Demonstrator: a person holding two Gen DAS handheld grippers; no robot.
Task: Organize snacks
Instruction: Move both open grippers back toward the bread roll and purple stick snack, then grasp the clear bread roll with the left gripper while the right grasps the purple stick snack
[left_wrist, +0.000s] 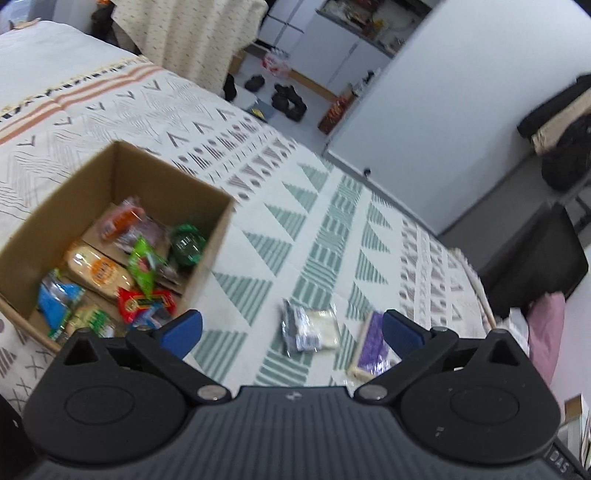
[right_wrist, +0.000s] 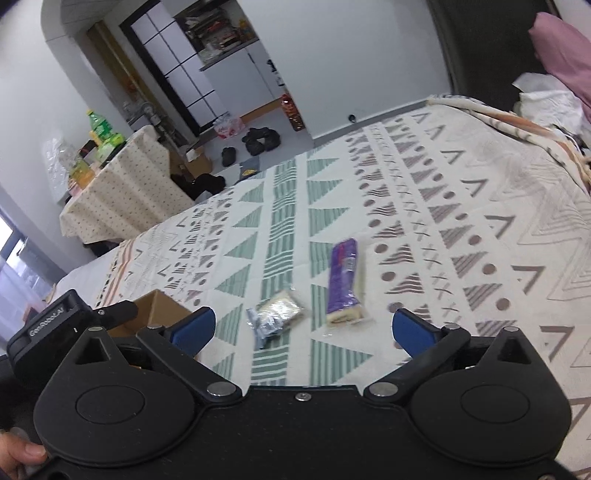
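— On patterned bedspread (left_wrist: 332, 229), far left: cardboard box (left_wrist: 66, 206) holding assorted snack packets (left_wrist: 110, 273). Outside it?
— Near centre: silver-wrapped snack (left_wrist: 308, 328), purple-wrapped snack (right_wrist: 343, 284) just right.
— Jaws?
— Left gripper (left_wrist: 291, 328), right gripper (right_wrist: 303, 328): spread wide, holding nothing.

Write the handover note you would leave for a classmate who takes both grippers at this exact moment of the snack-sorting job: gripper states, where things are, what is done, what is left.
Left gripper: open, empty, hovering over the bedspread beside the box.
Right gripper: open, empty, pointing at the loose snacks.
Cardboard box: on the patterned bedspread, already holding several packets.
Still outside the box: the purple snack packet and the smaller silver-and-cream packet, lying side by side on the bedspread, apart from each other.
Done: most snacks are boxed.
Left: pick up those two packets and put them in the box.
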